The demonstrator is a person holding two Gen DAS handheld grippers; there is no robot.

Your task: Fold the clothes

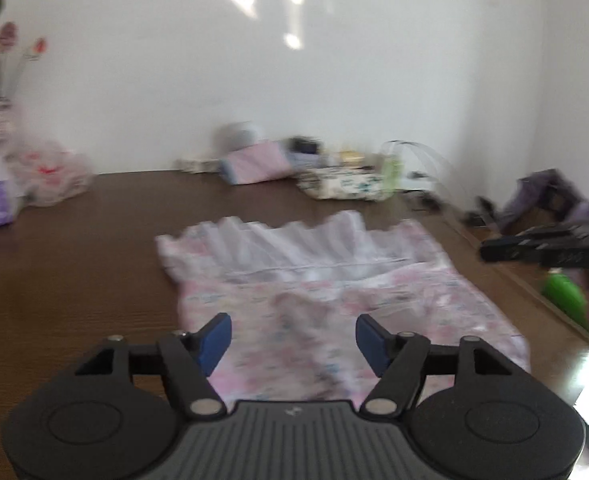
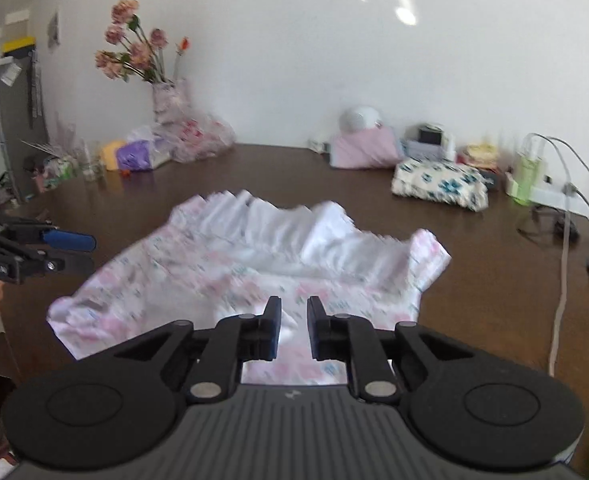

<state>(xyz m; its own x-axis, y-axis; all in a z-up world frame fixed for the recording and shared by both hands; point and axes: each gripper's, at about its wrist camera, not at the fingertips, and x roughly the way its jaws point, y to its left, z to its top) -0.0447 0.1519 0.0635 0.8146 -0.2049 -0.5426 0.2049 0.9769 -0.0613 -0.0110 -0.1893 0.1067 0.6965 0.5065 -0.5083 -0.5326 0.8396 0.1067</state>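
Left gripper (image 1: 293,340): its two blue pads are wide apart with nothing between them. It hangs over the near end of the dress.
Right gripper (image 2: 294,328): its black fingers are close together with a thin gap. No cloth is pinched in the gap that I can see. It hangs over the near edge of the dress.
Dress (image 1: 326,288): pink and white with little flowers. It lies flat on the brown table (image 1: 74,280), in the middle of both pictures, just past the fingers.
Which way the dress points: in the left wrist picture its long side runs from the lower right up to the upper left. The white frilly part (image 2: 286,232) is at the far end, toward the wall. The flowery part is at the near end.
Sharpness: both pictures are blurry.
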